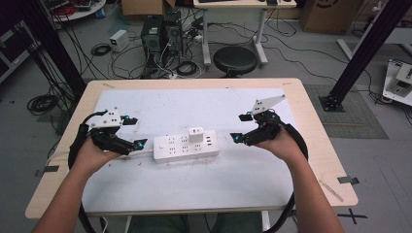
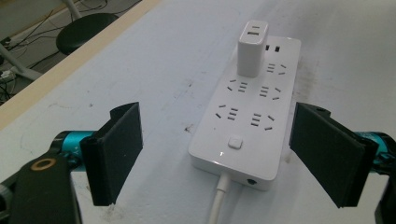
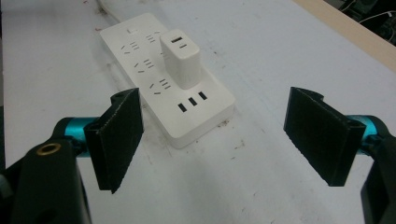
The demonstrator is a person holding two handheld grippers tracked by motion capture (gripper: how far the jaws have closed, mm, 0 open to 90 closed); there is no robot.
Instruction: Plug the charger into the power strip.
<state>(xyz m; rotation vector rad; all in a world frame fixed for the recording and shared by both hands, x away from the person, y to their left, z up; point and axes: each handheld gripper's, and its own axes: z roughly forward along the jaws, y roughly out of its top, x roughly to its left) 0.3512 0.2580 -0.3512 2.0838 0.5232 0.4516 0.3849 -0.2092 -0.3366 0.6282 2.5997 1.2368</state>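
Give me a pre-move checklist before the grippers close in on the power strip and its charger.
1. Left gripper open: ok.
2. Right gripper open: ok.
3. Power strip lying flat on the table: ok.
4. Charger seated upright in the strip: ok.
5. Strip's cable free of the left jaws: ok.
6. Strip switched off: cannot tell.

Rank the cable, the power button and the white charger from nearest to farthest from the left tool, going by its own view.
From the left tool:
1. Cable, leaving the power strip's near end, between the open jaws.
2. Power button, on the strip's top, just beyond.
3. White charger, plugged in upright towards the far end.
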